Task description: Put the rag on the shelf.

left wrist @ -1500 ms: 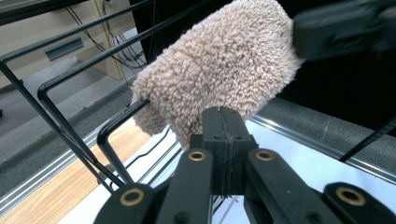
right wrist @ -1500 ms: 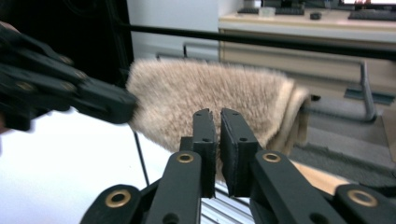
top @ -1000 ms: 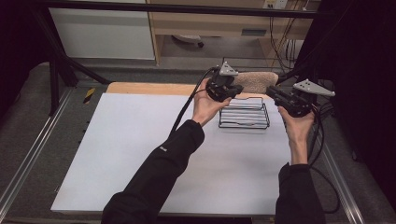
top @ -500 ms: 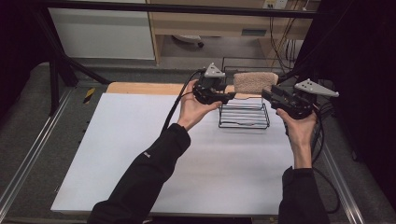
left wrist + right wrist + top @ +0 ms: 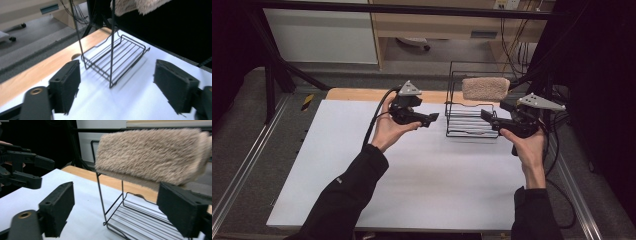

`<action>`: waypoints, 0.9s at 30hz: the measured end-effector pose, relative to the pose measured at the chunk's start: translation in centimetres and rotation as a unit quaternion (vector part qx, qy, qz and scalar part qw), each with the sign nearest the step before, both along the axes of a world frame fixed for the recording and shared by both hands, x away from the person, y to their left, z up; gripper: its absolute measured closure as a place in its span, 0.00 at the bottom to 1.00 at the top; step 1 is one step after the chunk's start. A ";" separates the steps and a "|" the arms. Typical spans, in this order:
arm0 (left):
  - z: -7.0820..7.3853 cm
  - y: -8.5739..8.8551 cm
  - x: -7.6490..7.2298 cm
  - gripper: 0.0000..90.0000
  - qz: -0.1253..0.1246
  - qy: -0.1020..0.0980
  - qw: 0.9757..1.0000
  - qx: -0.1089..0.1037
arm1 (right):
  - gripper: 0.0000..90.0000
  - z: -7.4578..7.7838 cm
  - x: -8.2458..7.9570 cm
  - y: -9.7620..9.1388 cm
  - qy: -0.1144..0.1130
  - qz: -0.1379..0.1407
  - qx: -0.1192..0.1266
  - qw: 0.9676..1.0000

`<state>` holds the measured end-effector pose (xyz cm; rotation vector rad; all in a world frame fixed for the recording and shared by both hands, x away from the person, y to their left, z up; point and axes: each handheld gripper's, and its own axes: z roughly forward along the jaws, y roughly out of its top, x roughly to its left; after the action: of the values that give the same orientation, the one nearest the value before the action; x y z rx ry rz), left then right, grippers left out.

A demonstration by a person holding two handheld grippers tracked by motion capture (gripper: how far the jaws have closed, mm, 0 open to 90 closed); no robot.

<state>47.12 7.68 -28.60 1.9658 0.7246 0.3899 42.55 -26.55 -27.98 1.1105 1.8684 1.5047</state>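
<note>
Beige and fluffy, the folded towel hangs over the top bar of the black wire rack, which stands at the far right of the white table. Both tools have let go: the left gripper and the right gripper flank the rack, their jaws having just been opening and now spread wide with nothing between them. Draping looks finished, judging by how the towel sits. What seems left is only drawing the hands away, or perhaps straightening the cloth.
</note>
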 end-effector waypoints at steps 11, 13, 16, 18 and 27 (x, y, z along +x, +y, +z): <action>-2.6 6.9 -3.3 0.13 0.034 -0.003 0.999 -0.006 | 0.04 -2.0 -0.8 1.8 0.033 0.019 -0.015 0.999; -3.3 8.2 -3.9 0.13 0.043 -0.005 0.999 -0.010 | 0.03 -2.4 -1.0 2.1 0.038 0.023 -0.014 0.999; -4.3 10.1 -4.7 0.12 0.057 -0.005 0.998 -0.013 | 0.02 -3.0 -1.2 2.6 0.042 0.028 -0.022 0.998; -5.1 11.3 -5.2 0.12 0.065 -0.001 0.998 -0.013 | 0.02 -3.4 -1.3 3.0 0.045 0.032 -0.027 0.998; -8.7 15.9 -7.5 0.10 0.094 0.018 0.995 -0.009 | 0.01 -5.8 -2.0 3.8 0.064 0.051 -0.032 0.996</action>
<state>39.63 23.54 -37.32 1.8984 0.9370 0.4591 40.57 -22.72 -33.75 1.1198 2.0744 1.4474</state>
